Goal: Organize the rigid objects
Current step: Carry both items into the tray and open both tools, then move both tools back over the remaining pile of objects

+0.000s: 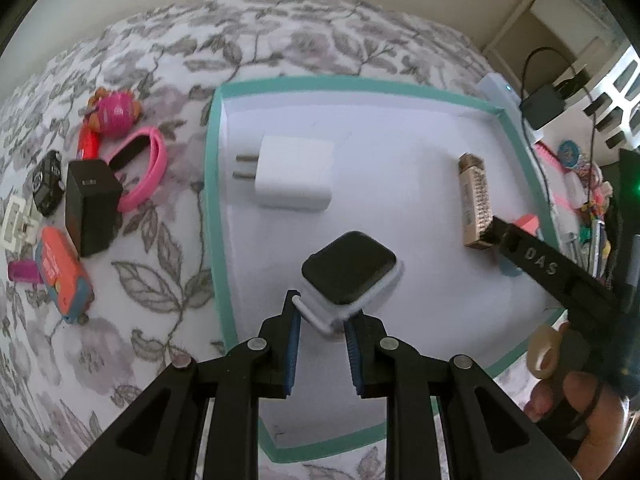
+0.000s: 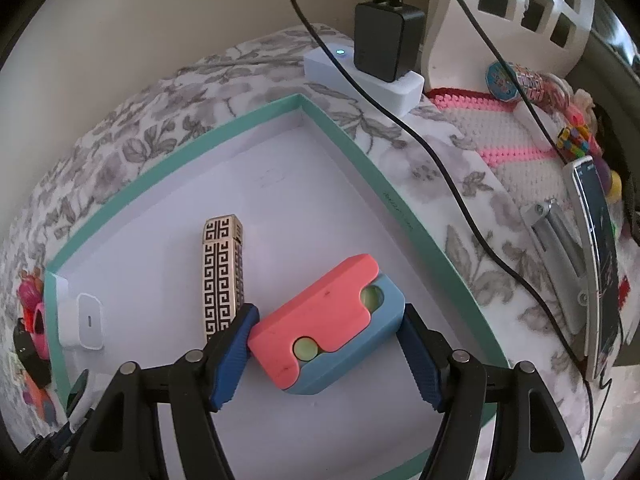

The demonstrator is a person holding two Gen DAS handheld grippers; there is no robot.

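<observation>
We count four things over one tray (image 1: 216,184): a charger (image 1: 294,174), a patterned bar (image 2: 222,276), a watch (image 1: 348,270) pinched by our left gripper (image 1: 322,318), and a pink-blue case (image 2: 328,320) clamped by our right gripper (image 2: 326,336).

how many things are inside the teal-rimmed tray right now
4: white charger at its left, patterned bar toward the right, watch in the left claw, pink-and-blue block in the right claw.
</observation>
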